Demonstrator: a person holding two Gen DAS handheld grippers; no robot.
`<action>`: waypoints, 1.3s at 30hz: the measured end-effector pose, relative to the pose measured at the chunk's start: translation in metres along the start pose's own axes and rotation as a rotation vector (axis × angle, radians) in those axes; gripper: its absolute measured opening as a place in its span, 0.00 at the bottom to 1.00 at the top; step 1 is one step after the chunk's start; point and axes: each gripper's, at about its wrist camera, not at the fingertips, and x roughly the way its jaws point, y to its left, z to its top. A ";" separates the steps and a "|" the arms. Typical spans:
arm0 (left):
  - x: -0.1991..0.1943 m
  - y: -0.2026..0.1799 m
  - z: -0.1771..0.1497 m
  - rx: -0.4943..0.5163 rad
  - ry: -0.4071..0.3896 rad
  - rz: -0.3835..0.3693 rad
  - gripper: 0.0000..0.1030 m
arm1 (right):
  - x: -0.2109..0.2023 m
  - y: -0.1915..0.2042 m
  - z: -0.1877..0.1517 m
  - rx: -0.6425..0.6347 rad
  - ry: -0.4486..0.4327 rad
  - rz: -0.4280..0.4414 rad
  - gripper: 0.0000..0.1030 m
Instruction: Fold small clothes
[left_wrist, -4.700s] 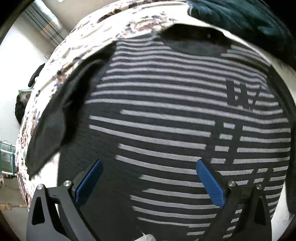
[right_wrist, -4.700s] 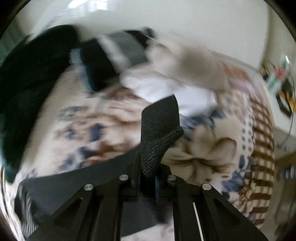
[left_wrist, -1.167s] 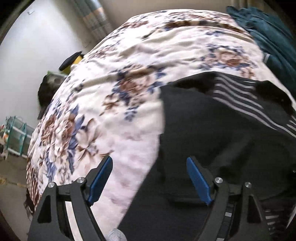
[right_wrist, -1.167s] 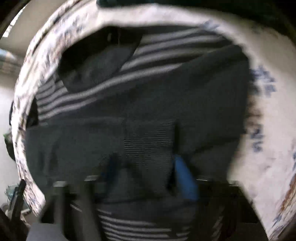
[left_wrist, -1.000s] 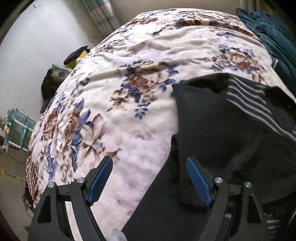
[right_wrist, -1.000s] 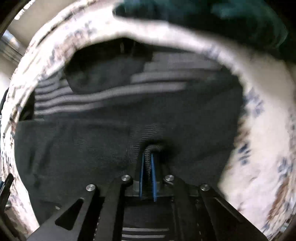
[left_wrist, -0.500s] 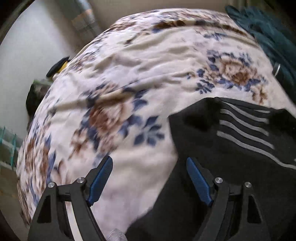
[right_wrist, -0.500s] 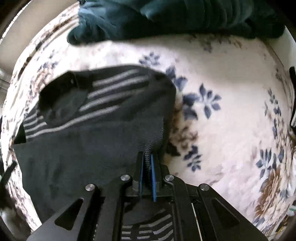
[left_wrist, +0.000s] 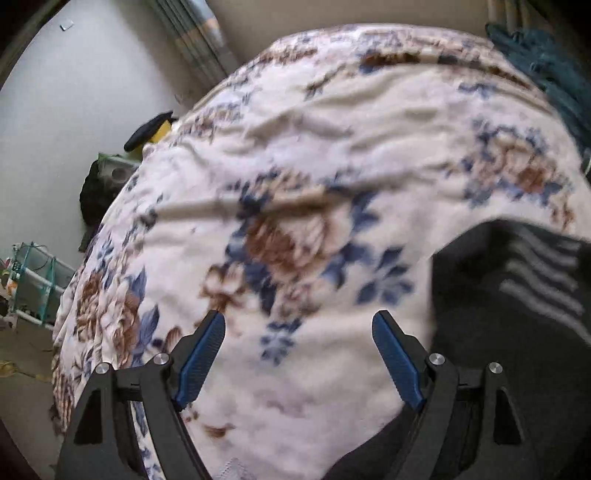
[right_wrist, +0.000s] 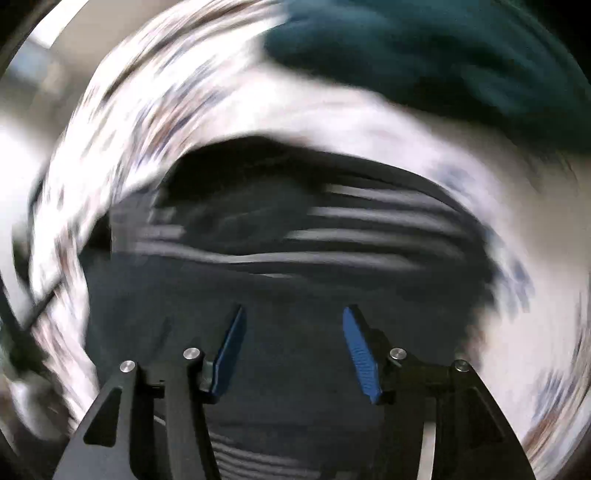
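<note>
A black sweater with grey stripes (right_wrist: 295, 258) lies on the floral bedspread (left_wrist: 295, 147), its sides folded in over the striped front. My right gripper (right_wrist: 293, 345) is open and empty just above the folded dark part; this view is blurred by motion. In the left wrist view the sweater (left_wrist: 517, 295) fills the lower right. My left gripper (left_wrist: 297, 354) is open and empty over bare bedspread, its right finger at the sweater's left edge.
A dark teal garment (right_wrist: 443, 55) lies at the far side of the bed, also at the left wrist view's top right (left_wrist: 554, 66). Beyond the bed's left edge are a wall, a curtain (left_wrist: 199, 40), a dark bag (left_wrist: 96, 199) and a wire rack (left_wrist: 33, 280).
My right gripper has opened and let go of the sweater's sleeve, which now lies folded over the body. My left gripper has shifted left, off the sweater, still open.
</note>
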 end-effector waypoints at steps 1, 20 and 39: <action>0.005 0.002 -0.003 -0.001 0.018 -0.004 0.79 | 0.010 0.014 0.007 -0.049 0.015 -0.004 0.56; 0.027 -0.006 -0.008 0.012 0.082 -0.098 0.79 | 0.027 -0.002 -0.006 0.025 0.044 -0.103 0.04; 0.034 -0.045 -0.002 0.138 0.018 -0.042 0.79 | 0.058 0.164 0.107 -0.045 0.073 0.314 0.32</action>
